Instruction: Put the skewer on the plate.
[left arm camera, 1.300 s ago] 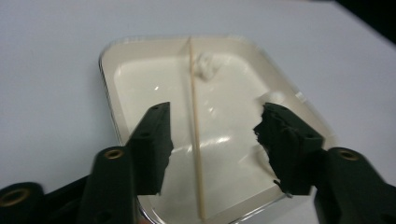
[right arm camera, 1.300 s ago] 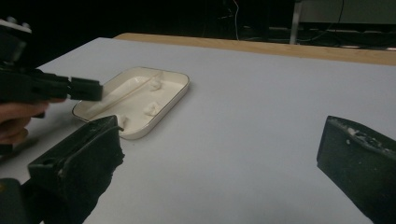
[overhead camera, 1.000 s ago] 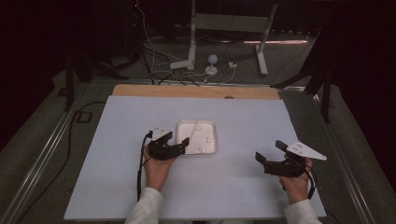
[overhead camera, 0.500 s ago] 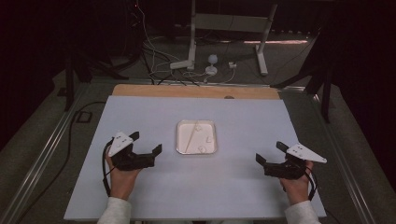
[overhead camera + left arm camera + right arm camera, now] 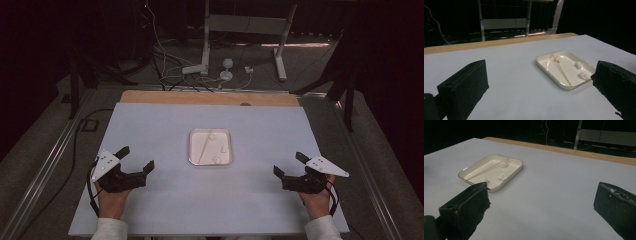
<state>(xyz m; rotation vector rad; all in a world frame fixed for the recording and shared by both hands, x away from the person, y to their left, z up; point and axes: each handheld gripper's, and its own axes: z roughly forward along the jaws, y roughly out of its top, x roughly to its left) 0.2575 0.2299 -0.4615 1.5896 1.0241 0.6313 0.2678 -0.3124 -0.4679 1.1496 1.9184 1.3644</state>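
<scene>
High view and both gripper views. A pale blue-white sheet (image 5: 210,195) is covering the bench, leaving a strip of bare wood (image 5: 210,98) showing along the far edge. A shallow cream tray (image 5: 210,147) is sitting at the middle of the sheet, well apart from both tools; inside it a thin stick (image 5: 561,70) is lying slantwise, with three small white lumps (image 5: 579,65) resting on the tray floor beside it. The left tool (image 5: 136,159) is hovering over the near left part of the sheet, its jaws having just been opening and now standing wide apart with nothing between them; its own view is looking across the sheet toward the tray at the right. The right tool (image 5: 289,164) is sitting low over the near right part, jaws likewise spread and holding nothing; its own view is showing the tray at the upper left. A hand (image 5: 112,202) in a white sleeve is carrying each tool from the near edge. Metal rails (image 5: 47,165) are running along both sides of the bench. Beyond the far edge, a grey floor (image 5: 310,70) is carrying a white metal stand (image 5: 245,30), loose cables (image 5: 165,65) and a small round white fitting (image 5: 227,64). The room behind is lying in darkness.
</scene>
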